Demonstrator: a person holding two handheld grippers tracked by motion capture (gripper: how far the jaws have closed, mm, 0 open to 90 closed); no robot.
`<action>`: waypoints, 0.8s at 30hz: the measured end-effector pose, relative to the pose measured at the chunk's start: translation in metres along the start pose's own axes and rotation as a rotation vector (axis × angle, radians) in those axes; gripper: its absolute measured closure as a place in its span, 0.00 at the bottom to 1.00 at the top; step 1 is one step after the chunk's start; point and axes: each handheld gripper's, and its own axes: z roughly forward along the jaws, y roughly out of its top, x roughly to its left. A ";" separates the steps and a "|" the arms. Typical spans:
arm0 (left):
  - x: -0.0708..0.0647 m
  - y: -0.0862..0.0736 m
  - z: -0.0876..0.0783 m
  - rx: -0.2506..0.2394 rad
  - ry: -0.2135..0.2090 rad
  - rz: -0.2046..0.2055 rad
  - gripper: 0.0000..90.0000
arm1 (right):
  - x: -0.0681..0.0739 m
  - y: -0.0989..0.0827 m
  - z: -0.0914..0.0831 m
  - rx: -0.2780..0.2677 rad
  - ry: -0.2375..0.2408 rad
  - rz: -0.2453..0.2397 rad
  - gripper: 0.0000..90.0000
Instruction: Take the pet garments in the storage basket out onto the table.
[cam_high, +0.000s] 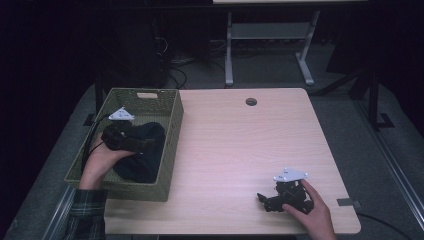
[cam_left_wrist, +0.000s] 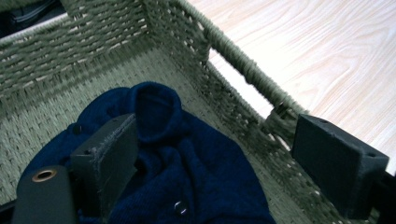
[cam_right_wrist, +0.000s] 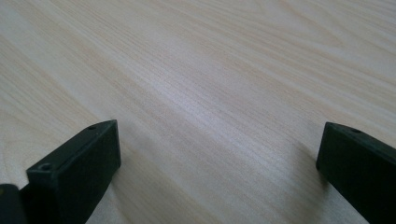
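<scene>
From above, the left claw (cam_high: 131, 140) hangs inside the olive woven rectangular basket (cam_high: 172, 145) at the left of the light wooden surface (cam_high: 240, 150), over a dark navy knitted garment (cam_high: 145, 155), partly hidden by hand and claw; its long axis cannot be made out. The right claw (cam_high: 265, 200) rests near the front right.

Left gripper view: jaws apart, one touching the garment (cam_left_wrist: 196, 163), the other by the basket wall (cam_left_wrist: 233, 102).

Right gripper view: jaws wide apart over bare surface (cam_right_wrist: 210, 84).

The left gripper (cam_high: 131, 141) and right gripper (cam_high: 272, 199) are black, each topped by a grey three-cornered plate. At lower left, a green plaid sleeve (cam_high: 86, 214)
</scene>
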 end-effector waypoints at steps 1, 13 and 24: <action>0.001 -0.001 0.001 0.002 0.002 -0.003 0.16 | 0.000 0.000 0.000 0.000 0.000 0.001 0.00; 0.011 -0.012 0.016 0.073 0.011 -0.013 0.15 | 0.000 0.000 0.000 0.000 -0.001 0.000 0.00; 0.017 -0.019 0.026 0.094 0.011 -0.030 0.15 | 0.000 0.000 0.000 0.002 0.000 0.005 0.00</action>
